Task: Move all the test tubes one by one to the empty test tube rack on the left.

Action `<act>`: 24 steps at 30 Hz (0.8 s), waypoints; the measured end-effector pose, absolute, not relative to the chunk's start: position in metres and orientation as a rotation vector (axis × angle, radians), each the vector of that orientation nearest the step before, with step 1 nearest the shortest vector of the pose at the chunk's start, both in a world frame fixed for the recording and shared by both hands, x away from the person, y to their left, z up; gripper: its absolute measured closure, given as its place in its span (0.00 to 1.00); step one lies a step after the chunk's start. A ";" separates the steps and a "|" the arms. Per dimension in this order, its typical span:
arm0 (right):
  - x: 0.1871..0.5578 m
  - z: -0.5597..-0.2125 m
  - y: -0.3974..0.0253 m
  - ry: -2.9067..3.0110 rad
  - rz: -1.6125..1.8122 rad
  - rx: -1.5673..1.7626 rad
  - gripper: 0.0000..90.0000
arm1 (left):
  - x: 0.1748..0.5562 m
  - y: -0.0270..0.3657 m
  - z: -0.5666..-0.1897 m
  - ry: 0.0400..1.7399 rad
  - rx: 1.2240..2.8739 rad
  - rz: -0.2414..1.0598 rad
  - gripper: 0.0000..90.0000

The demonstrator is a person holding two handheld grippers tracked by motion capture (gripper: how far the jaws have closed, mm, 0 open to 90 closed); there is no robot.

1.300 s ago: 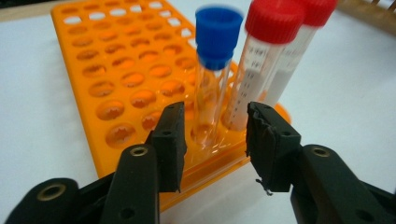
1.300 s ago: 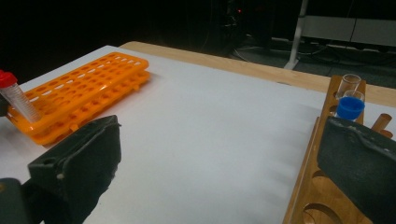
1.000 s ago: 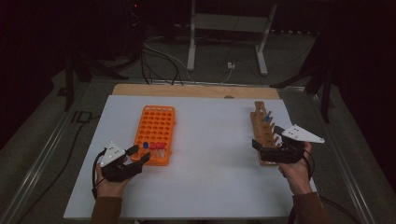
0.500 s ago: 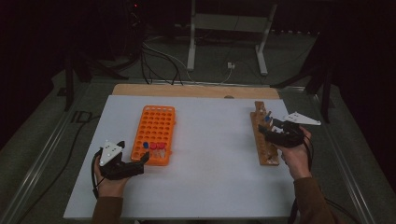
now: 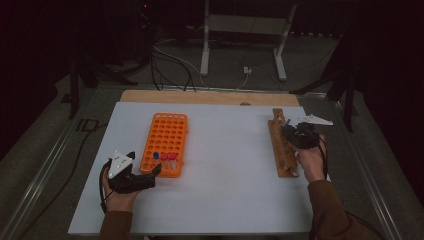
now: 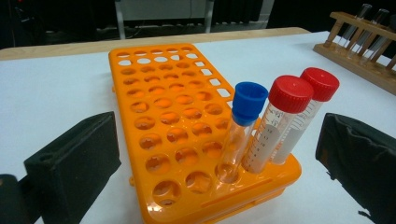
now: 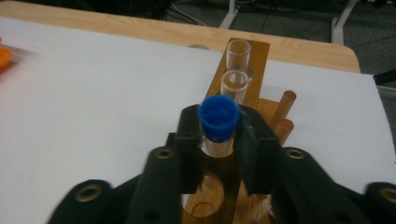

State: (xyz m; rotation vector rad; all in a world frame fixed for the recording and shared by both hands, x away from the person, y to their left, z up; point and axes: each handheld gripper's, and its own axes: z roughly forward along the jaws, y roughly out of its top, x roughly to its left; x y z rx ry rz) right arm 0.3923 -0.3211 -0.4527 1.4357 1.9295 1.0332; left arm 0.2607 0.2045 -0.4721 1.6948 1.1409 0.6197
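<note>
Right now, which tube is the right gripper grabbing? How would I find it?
Look at the long wooden rack on the right side of the white table. Above it, the right gripper pinches one tube between its black jaws. It has a blue cap, while the two tubes behind it in the rack are clear and open on top.

Looks like a lab bench in a dark test room. My white tabletop (image 5: 225,200) carries an orange tube rack (image 5: 166,142) with capped sample tubes (image 6: 285,123), one blue cap and two red, plus a wooden test tube rack (image 5: 281,150) with open glass tubes (image 7: 236,56). Behind the tabletop: bare grey floor, loose cables (image 5: 170,65), a metal stand (image 5: 245,30), black surroundings. Reads as a recording rig, not a wet lab with sinks or hoods.
</note>
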 end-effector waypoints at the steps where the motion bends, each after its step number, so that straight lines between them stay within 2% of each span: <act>1: 0.393 -0.454 -0.320 1.918 1.027 1.441 0.84 | 0.261 0.204 -0.473 1.141 1.699 0.620 0.01; 12: 0.393 -0.454 -0.320 1.896 1.022 1.434 0.86 | 0.260 0.202 -0.474 1.139 1.711 0.619 0.01; 24: 0.378 -0.434 -0.323 1.855 1.084 1.391 0.86 | 0.260 0.201 -0.474 1.140 1.712 0.620 0.01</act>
